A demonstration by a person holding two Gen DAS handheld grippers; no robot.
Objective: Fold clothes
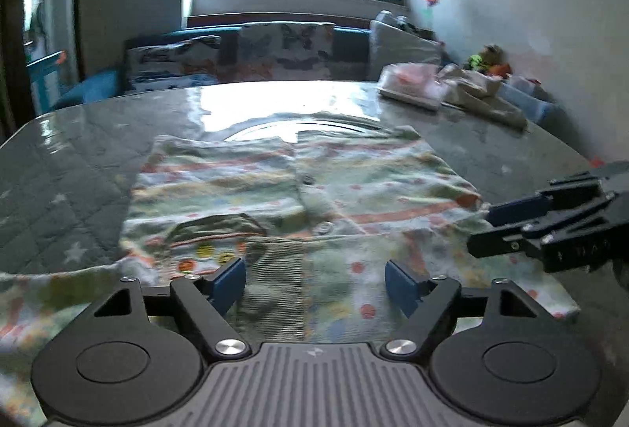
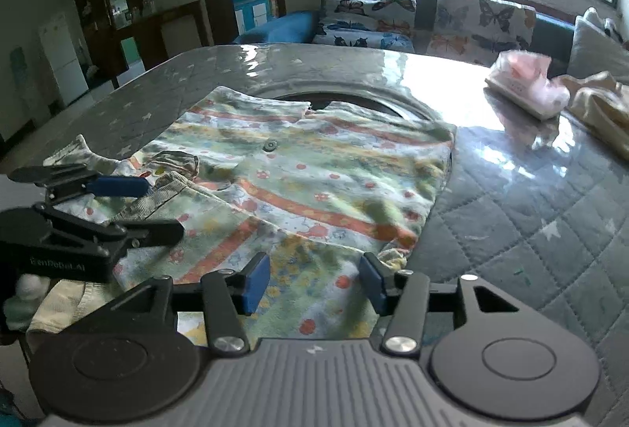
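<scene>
On the quilted table [image 1: 70,167] the patterned shirt [image 1: 298,191] lay flat, collar far, hem nearest both grippers. Left gripper [image 1: 314,285] and right gripper [image 2: 314,283] hovered over the near hem, jaws spread, gripping nothing; right sat nearer the sleeve edge.

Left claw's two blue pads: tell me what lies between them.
In the left wrist view, the left claw is open, and the striped, dotted, buttoned children's shirt lies in the gap: a grey-green ribbed strip beside pale spotted fabric. No pad grips it.
</scene>
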